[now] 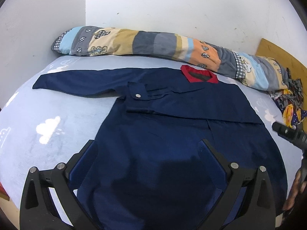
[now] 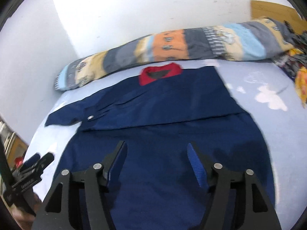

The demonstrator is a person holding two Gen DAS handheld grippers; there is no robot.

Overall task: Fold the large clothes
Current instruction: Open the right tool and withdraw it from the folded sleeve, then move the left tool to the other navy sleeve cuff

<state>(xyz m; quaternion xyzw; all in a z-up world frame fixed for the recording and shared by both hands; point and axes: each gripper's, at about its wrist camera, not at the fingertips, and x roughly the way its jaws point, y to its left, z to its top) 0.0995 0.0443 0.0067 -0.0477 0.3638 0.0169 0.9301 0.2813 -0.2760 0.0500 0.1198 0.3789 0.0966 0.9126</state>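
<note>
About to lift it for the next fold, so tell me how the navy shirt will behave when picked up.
The navy shirt will probably droop: it lies flat and thin on the bed sheet. The folded sleeve may slide off. It looks light.

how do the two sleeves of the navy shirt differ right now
The folded sleeve lies across the chest of the navy shirt, its cuff with the silver snap on top; the outstretched sleeve lies flat on the light blue sheet, beyond the shirt's body. The folded sleeve shows its snap; the outstretched sleeve shows none. Both are the same navy cloth.
</note>
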